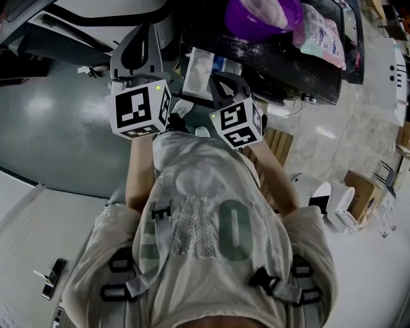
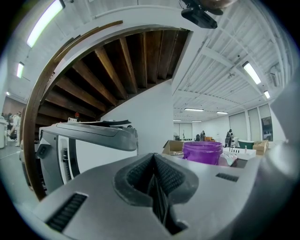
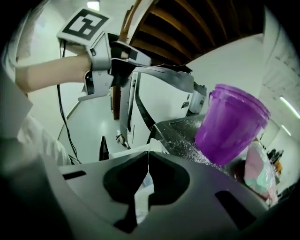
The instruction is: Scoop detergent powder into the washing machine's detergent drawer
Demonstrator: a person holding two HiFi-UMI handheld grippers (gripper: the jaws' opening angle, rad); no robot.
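- Two grippers are up at chest height, close in front of the person's pale shirt, side by side and near each other.
- The left gripper has its jaws pressed together along the ribbed pads, with nothing between them.
- The right gripper also has its jaws together, meeting at the tips, and it is empty.
- I see a marker cube on each: the left cube and the right cube.
- The purple tub stands on the dark desk, well ahead of both grippers and uncovered.
- White detergent powder shows inside the tub.
- Spilled powder is scattered over the desk just beside the tub's base.
- A white tray lies at the near edge of the desk, just ahead of the right gripper's tips. I cannot tell what it holds.
- A pink-and-teal bag lies on the desk to the right of the tub, just beside it.
- The washing machine, white with a grey top, sits left of the tub in the left gripper view, below the underside of a wooden staircase.
- No scoop can be made out in any view.
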